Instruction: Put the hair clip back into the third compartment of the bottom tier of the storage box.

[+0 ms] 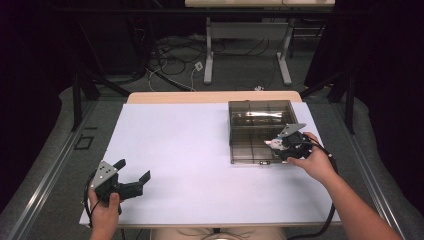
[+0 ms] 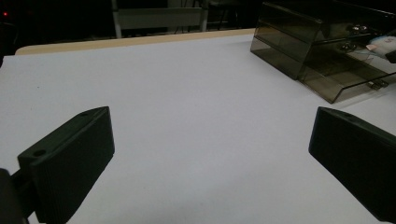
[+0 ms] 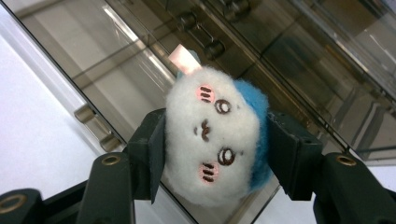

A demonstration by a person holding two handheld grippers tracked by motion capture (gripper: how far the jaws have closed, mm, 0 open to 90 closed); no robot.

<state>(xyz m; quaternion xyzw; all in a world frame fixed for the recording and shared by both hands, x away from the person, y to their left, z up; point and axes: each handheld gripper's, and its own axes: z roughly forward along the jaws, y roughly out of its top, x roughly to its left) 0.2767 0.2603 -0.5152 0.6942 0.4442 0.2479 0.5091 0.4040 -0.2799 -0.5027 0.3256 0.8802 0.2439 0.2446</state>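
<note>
A small white and blue plush toy (image 3: 215,135) with a stitched face is squeezed between the jaws of my right gripper (image 3: 215,154). In the high view that gripper (image 1: 280,145) hovers over the near right corner of a smoky clear plastic box (image 1: 257,131), with the plush toy (image 1: 274,144) at its tip. The box (image 3: 289,56) has several compartments and small latches on its near wall. My left gripper (image 1: 135,171) rests low at the table's near left, jaws wide apart with nothing between them; its fingers (image 2: 70,161) frame bare table.
The white table top (image 1: 190,150) stretches between the two hands. The clear box (image 2: 327,51) sits at the far right of the table. Beyond the far edge are a desk frame (image 1: 247,40) and loose cables on the floor.
</note>
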